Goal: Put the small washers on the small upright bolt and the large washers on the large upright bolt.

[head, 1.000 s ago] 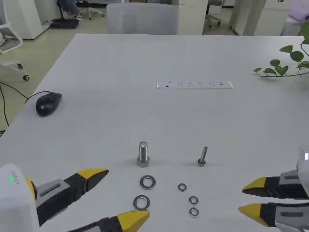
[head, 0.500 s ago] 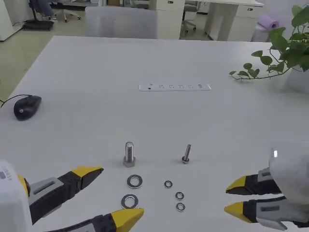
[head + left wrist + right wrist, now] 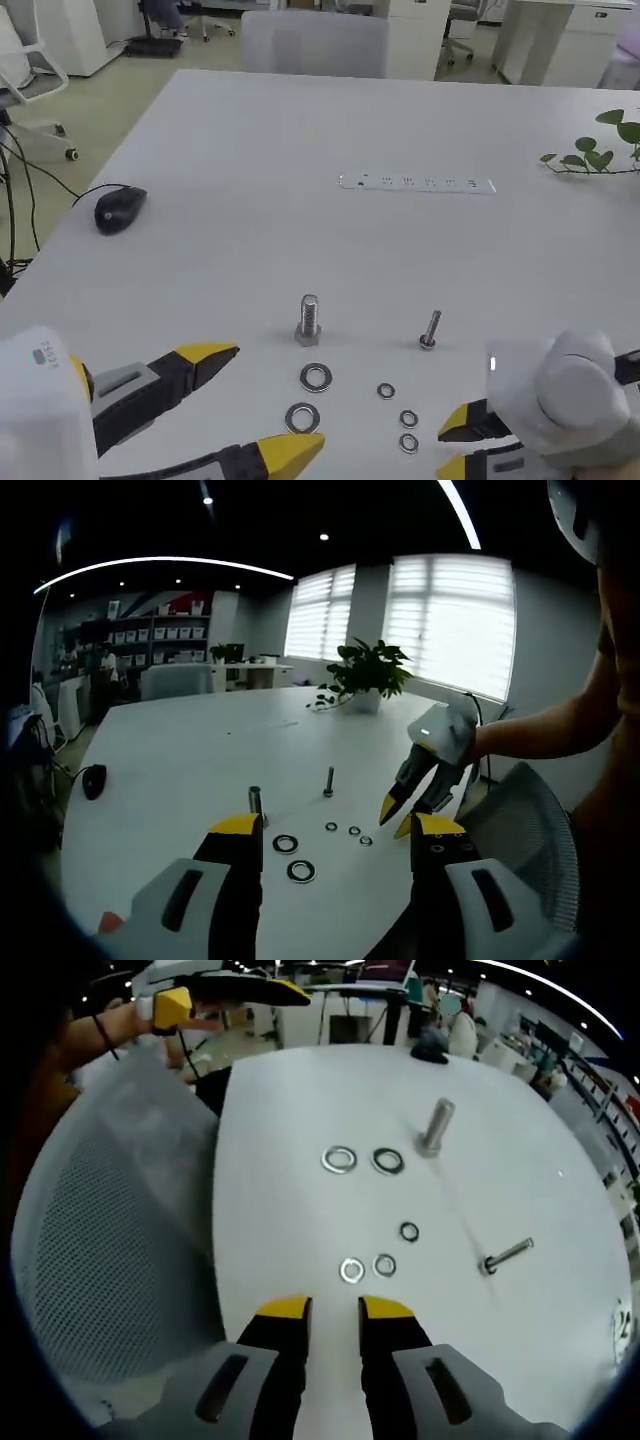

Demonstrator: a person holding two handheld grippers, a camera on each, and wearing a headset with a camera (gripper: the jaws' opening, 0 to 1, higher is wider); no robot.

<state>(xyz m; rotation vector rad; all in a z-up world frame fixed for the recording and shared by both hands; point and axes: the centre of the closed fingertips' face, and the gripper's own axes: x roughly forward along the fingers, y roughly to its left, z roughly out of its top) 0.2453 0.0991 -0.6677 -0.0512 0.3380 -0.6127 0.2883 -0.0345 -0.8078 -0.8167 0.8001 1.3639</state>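
Note:
The large bolt (image 3: 308,320) and the small bolt (image 3: 430,330) stand upright side by side on the white table. In front of them lie two large washers (image 3: 316,377) (image 3: 301,417) and three small washers (image 3: 386,391) (image 3: 408,418) (image 3: 408,442). My left gripper (image 3: 260,405) is wide open at the lower left, with the nearer large washer between its yellow tips. My right gripper (image 3: 447,447) sits just right of the small washers, its jaws a narrow gap apart and holding nothing. In the right gripper view, the small washers (image 3: 351,1270) lie just ahead of my right gripper (image 3: 335,1308).
A black mouse (image 3: 120,210) lies at the far left, and a white power strip (image 3: 417,183) lies across the table's middle. Plant leaves (image 3: 600,155) reach in at the right. A grey mesh chair (image 3: 110,1210) stands by the table's near edge.
My right gripper has moved left, close to the small washers. The left gripper has stayed by the large washers. The head camera has shifted.

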